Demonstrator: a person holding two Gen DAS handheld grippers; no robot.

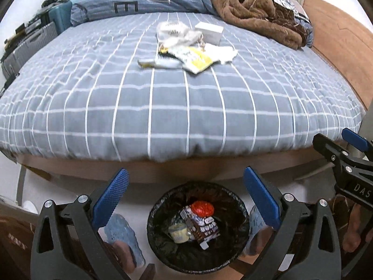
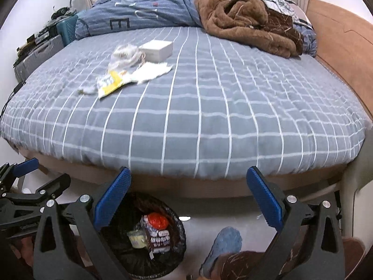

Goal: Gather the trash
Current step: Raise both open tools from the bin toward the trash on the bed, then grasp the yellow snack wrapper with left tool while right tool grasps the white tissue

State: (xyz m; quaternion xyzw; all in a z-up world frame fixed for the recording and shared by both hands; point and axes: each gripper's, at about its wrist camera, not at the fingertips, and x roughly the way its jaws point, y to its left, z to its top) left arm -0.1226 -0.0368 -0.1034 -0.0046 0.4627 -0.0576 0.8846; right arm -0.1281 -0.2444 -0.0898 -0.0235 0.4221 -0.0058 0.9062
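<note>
— Where's the trash?

— I see a pile mid-bed, toward the far edge: yellow wrapper (image 1: 198, 61), crumpled plastic bag (image 1: 173, 32), white box (image 1: 209, 32), paper napkin (image 1: 223, 53).

— And your grippers?

— My left gripper (image 1: 186, 198) and right gripper (image 2: 188, 196) both gape, holding nothing, over the black-lined bin (image 1: 242, 214) at the bed's near edge.

— Anything in the way?

— Brown blanket (image 2: 244, 18) heaped at the bed's far right corner; suitcase (image 2: 37, 56) beside the left edge.
</note>
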